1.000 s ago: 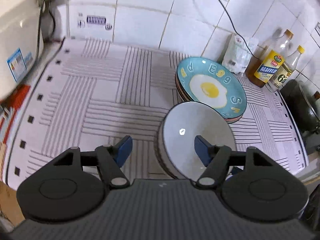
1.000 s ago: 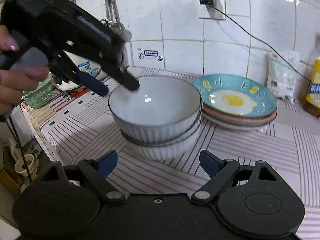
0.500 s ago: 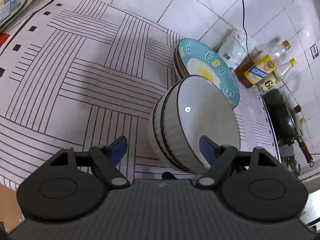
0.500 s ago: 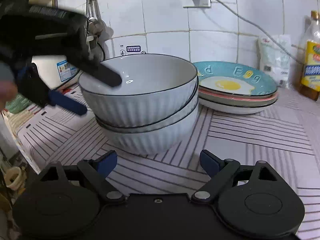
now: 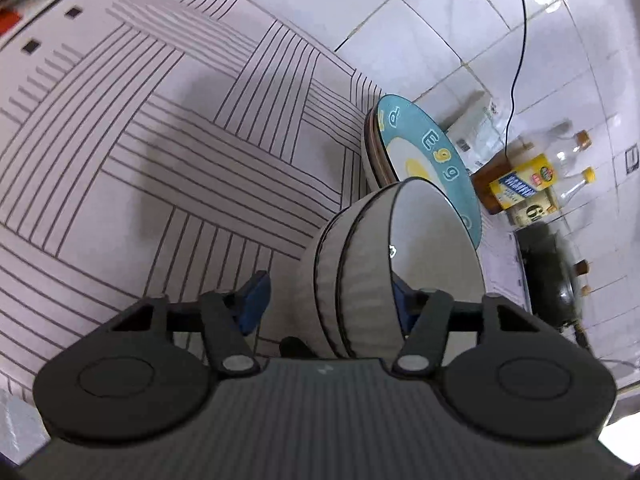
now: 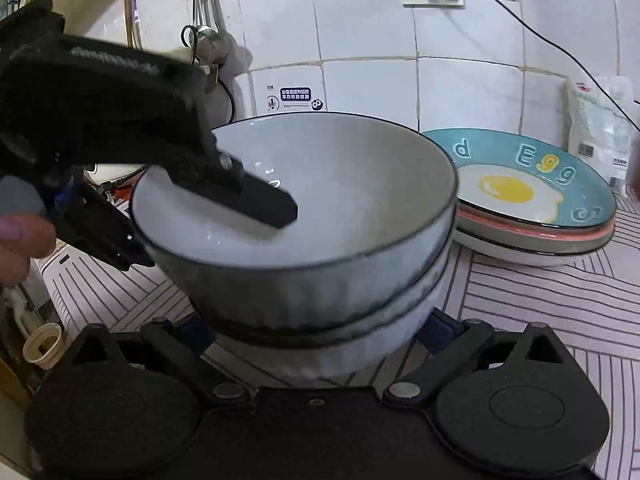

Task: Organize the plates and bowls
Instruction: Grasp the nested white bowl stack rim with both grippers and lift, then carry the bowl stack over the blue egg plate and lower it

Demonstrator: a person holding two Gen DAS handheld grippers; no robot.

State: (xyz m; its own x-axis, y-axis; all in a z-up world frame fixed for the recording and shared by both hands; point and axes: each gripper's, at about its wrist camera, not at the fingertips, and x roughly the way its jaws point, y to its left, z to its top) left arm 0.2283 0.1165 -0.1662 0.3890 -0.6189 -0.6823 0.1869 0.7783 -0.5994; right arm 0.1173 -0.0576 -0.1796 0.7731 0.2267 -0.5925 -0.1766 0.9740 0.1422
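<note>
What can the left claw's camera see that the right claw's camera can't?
Only the left wrist view shows the oil bottles and the dark wok. Only the right wrist view shows a hand, hanging ladles and the whole left claw, closing, one finger inside the top bowl. Both show the stacked bowls, the egg plate on its plate stack, the white bag and the striped mat.

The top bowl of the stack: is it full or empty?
Empty: the top bowl shows only bare white glaze inside, besides one left gripper finger.
</note>
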